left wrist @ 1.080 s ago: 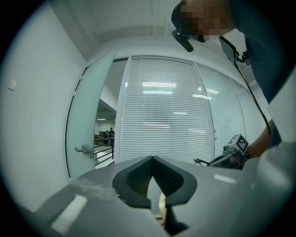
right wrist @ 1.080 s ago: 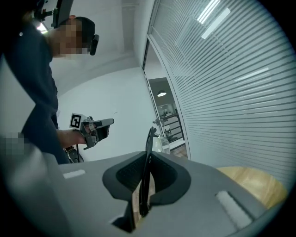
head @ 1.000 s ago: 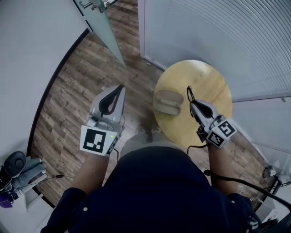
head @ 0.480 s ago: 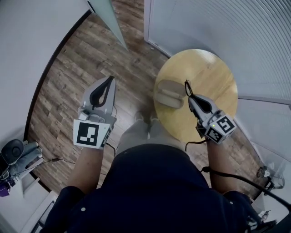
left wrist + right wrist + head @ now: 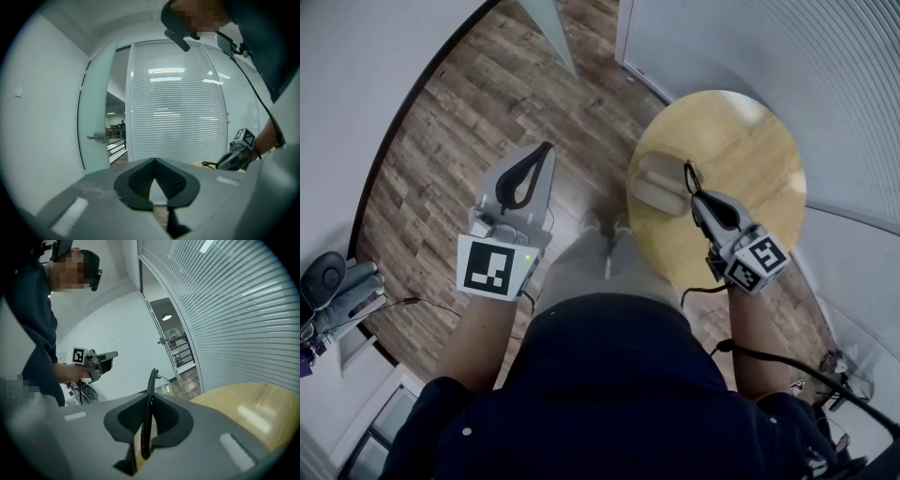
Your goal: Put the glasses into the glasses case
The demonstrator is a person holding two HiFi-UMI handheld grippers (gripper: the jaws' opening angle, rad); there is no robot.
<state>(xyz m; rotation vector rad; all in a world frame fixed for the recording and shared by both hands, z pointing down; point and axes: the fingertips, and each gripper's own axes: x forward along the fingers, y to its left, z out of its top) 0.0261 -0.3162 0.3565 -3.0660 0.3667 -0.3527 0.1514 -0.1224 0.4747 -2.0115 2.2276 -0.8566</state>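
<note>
A beige glasses case (image 5: 656, 182) lies open on the left part of the round wooden table (image 5: 741, 141). My right gripper (image 5: 697, 194) hovers just right of the case and is shut on black-framed glasses (image 5: 689, 176), which stick up past its tips. In the right gripper view a black temple arm (image 5: 149, 399) is pinched between the jaws, and a clear lens (image 5: 165, 389) shows beyond it. My left gripper (image 5: 546, 150) is shut with nothing in it, held over the wooden floor left of the table. In the left gripper view its jaws meet at the tips (image 5: 154, 160).
White slatted blinds (image 5: 787, 47) run behind the table. A glass door (image 5: 96, 136) stands at the far left. Grey equipment and cables (image 5: 333, 295) sit on the floor at the lower left. The person's legs and shoes (image 5: 602, 225) are between the grippers.
The head view has shifted, so the table sits higher and further right in the picture. Both grippers keep their places; the right one still holds the glasses beside the case.
</note>
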